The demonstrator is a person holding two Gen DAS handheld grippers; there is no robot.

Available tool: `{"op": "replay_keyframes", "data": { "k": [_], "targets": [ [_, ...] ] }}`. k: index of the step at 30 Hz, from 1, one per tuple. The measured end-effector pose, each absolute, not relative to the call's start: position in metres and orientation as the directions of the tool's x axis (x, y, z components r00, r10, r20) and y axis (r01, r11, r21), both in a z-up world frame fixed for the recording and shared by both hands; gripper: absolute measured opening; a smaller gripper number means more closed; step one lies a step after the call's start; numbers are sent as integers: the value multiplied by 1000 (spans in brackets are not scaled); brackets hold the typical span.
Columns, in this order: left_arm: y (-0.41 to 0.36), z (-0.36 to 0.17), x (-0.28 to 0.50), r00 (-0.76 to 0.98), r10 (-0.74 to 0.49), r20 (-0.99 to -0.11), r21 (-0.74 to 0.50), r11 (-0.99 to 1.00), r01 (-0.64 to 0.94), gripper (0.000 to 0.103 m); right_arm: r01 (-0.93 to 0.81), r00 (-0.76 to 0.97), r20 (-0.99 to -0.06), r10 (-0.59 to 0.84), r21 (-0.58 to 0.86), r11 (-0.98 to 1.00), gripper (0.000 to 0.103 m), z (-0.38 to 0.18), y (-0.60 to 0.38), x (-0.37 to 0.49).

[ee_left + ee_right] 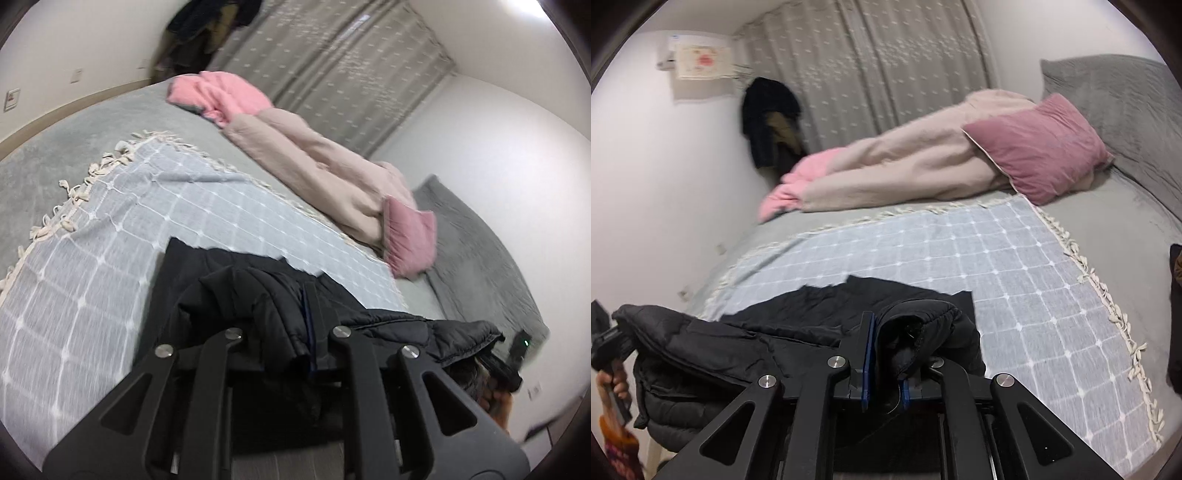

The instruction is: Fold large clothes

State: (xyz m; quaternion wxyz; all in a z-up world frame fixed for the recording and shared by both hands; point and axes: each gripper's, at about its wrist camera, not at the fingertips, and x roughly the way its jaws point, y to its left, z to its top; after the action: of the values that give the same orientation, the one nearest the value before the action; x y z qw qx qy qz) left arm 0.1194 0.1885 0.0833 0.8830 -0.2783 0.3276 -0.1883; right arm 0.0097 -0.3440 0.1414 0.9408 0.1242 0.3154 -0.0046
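A black puffer jacket (266, 295) hangs between my two grippers above the near edge of the bed. My left gripper (308, 332) is shut on one part of the jacket, with padded fabric bunched over its fingers. My right gripper (886, 354) is shut on another bunched part of the jacket (916, 332), gripped between its blue pads. The rest of the jacket (701, 350) sags to the left toward the other hand-held gripper (609, 343). A flat black part of it (849, 299) lies on the blanket.
A light blue checked blanket with a fringe (960, 258) covers the grey bed (1126, 229). A beige and pink quilt (905, 173), a pink pillow (1034, 147) and a grey pillow (1126, 103) lie at the far side. Dark clothes (772, 122) hang by the curtain.
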Motion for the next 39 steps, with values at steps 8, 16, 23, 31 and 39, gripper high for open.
{"op": "replay_keyframes", "data": {
  "k": [8,16,23,31,39],
  "targets": [
    [163,26,196,686,-430,-588,-573,819,22,17,212,709,-705,21,241,947,14,73,-358,104],
    [159,-21,214,614,-410,-675,-577,811,-93,35,301,631,-773,61,317,899,33,2,-373,143],
    [138,27,176,626,-377,-682,-462,886,30,79,258,623,-776,92,315,913,63,24,-370,127],
    [97,27,137,490,-381,-784,-270,920,282,80,-70,587,-800,120,97,993,75,57,-306,86],
    [48,-13,145,319,-353,-880,-218,895,390,80,-251,432,-894,119,7,968,75,16,-250,90]
  ]
}}
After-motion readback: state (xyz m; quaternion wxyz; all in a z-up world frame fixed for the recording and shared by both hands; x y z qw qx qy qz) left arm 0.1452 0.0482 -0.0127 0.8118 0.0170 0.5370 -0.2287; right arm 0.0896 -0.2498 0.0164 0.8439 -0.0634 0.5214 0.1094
